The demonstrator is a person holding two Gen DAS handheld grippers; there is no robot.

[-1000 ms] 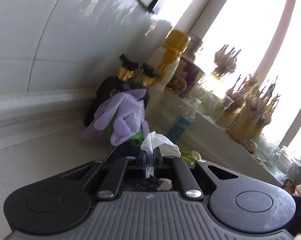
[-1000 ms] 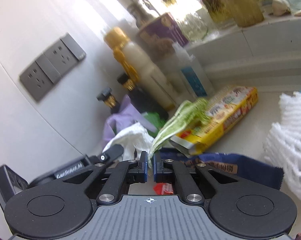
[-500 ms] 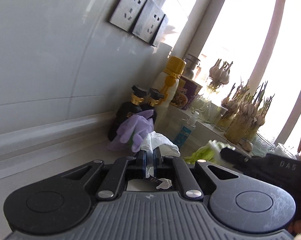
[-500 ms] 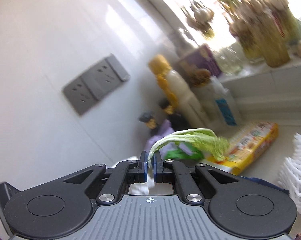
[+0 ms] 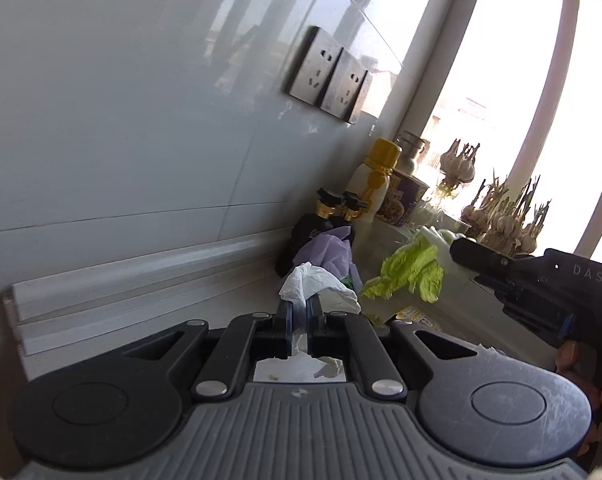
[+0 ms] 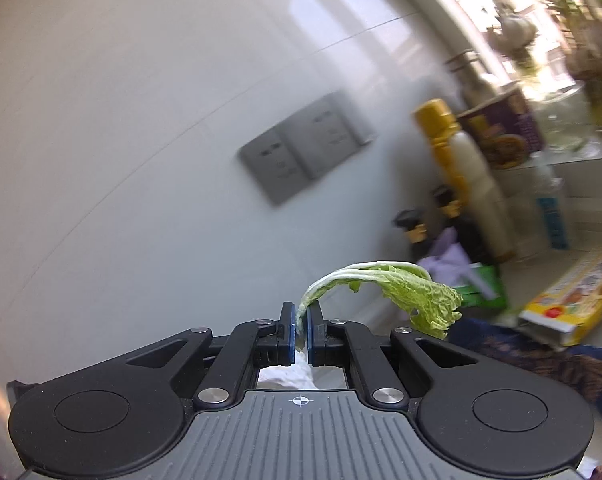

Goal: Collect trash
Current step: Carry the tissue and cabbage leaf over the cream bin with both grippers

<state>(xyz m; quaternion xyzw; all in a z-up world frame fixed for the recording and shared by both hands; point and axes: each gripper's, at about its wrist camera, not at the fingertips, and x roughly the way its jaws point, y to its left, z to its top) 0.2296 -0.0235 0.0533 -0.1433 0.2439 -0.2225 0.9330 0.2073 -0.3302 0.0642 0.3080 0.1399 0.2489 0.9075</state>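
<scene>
My left gripper (image 5: 299, 304) is shut on a crumpled white tissue (image 5: 315, 285) that sticks up from between the pads, lifted off the counter. My right gripper (image 6: 299, 312) is shut on the pale stalk of a green cabbage leaf (image 6: 411, 290), which arches out and droops to the right in the air. In the left wrist view the same cabbage leaf (image 5: 411, 268) hangs from the right gripper (image 5: 459, 249), a black tool held by a hand at the right edge. A purple glove (image 5: 329, 250) lies against the dark bottles by the wall.
A grey double socket (image 5: 329, 76) sits on the white tiled wall. Along the wall stand two dark bottles with gold collars (image 5: 325, 216), a white bottle with a yellow cap (image 5: 375, 184) and a purple cup (image 5: 405, 202). A yellow box (image 6: 573, 296) and dark cloth (image 6: 541, 356) lie on the counter. Garlic bunches (image 5: 505, 216) line the sill.
Both grippers have risen and pulled back from the bottles, each keeping its piece. The cabbage leaf has come up off the yellow box and hangs free. The right gripper has entered the left view.
</scene>
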